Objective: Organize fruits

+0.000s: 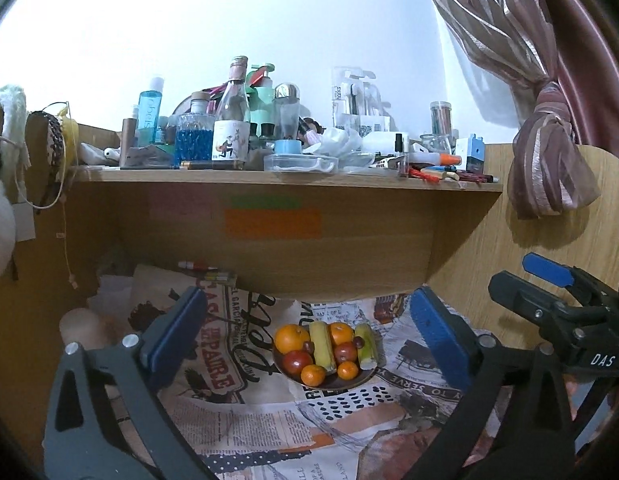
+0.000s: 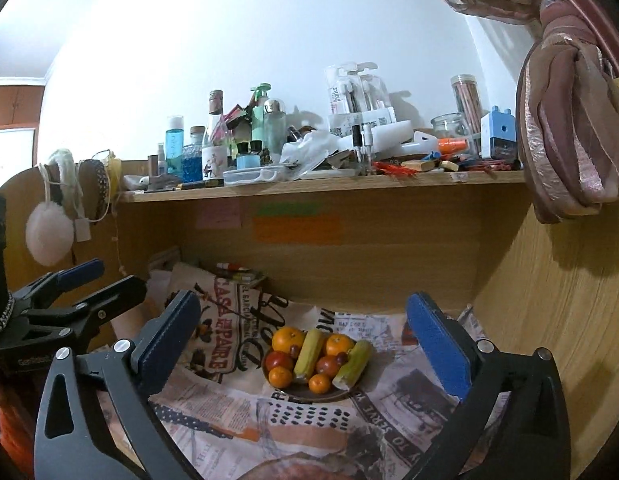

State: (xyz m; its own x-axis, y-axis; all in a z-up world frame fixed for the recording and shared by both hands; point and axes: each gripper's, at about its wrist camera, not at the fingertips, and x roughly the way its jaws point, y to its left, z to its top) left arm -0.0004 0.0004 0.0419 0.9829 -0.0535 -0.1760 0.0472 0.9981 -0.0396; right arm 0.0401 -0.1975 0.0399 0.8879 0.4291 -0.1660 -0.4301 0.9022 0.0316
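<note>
Orange, red and yellow-green fruit, one lot, gathered on a dark plate [image 1: 351, 381] that sits on the newsprint-patterned cloth [image 1: 245, 412] covering the worktop, toward its back edge beneath the shelf [image 1: 285, 178].

Contents: one large orange [image 1: 292, 337], a second orange [image 1: 341, 333], two small mandarins [image 1: 313, 375] at the front rim, two red apples [image 1: 297, 361], two upright-lying bananas [image 1: 323, 346] dividing the round fruit into rows, and small dark grapes [image 1: 308, 346] tucked between. The grouping by kind suggests the sorting is largely done.

Left tool [image 1: 305, 344]: blue pads spread wide, holding nothing, framing the plate from well back.

Right tool [image 2: 305, 344]: likewise parted and empty, aimed at the same plate; probably held off for a look at the arrangement.

Shelf above: crowded with bottles [image 1: 231, 120], jars and stationery, no fruit among them.
</note>
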